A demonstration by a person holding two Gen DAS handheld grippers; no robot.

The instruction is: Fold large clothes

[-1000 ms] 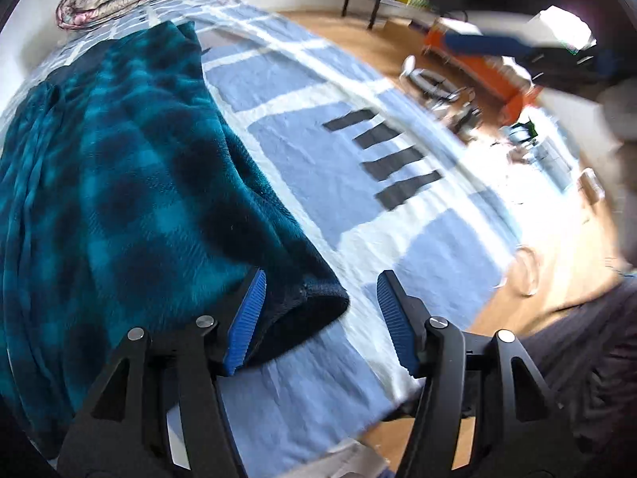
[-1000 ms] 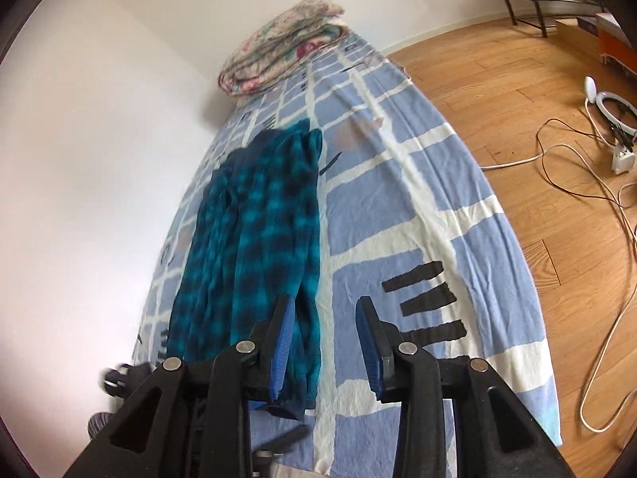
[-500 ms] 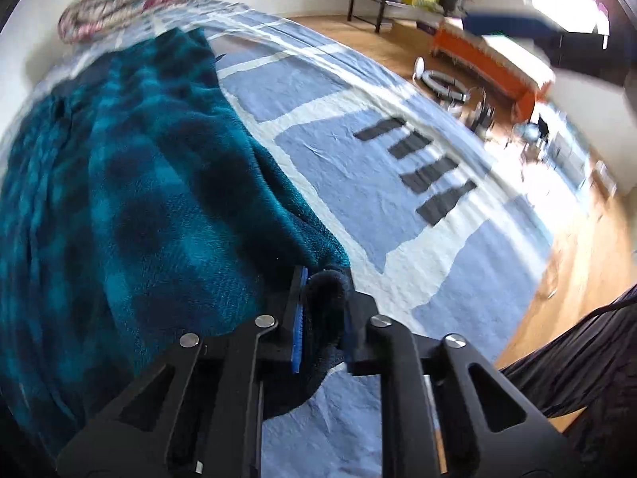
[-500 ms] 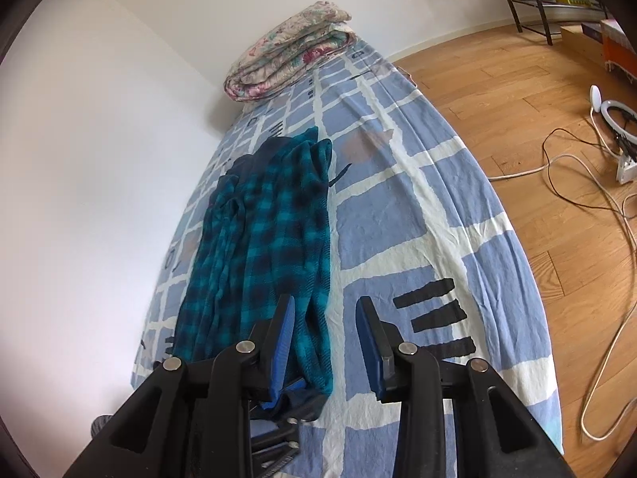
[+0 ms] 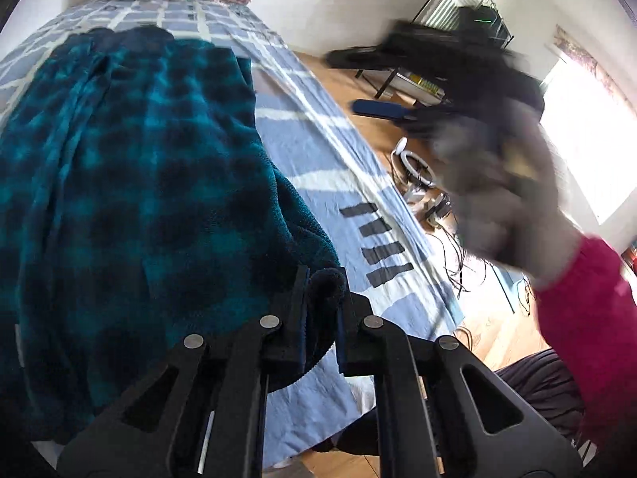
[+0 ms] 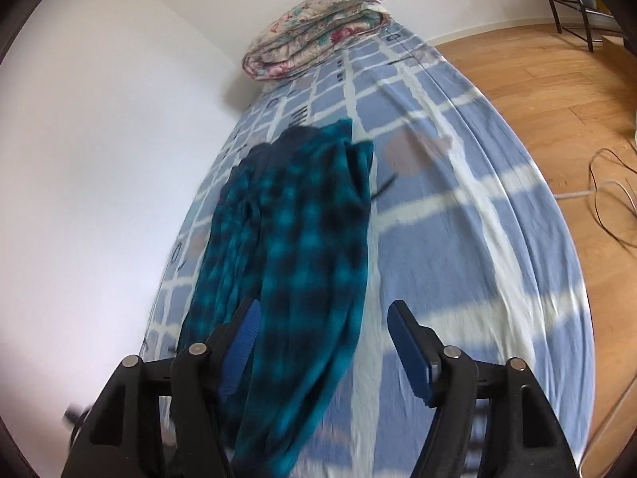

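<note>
On the bed (image 6: 497, 207), our left tongs (image 5: 320, 310) have just clamped the dark cuffed end of the teal plaid fleece garment (image 5: 131, 183), while our right tongs (image 6: 324, 332) are opening empty above it, readying the fold.

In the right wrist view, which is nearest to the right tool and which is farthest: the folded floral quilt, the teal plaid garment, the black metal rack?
1. Teal plaid garment: passes between the opening fingers of the right tool, not gripped.
2. Folded floral quilt: far end of the bed, by the wall.
3. Black metal rack: on the floor, top right corner.
</note>
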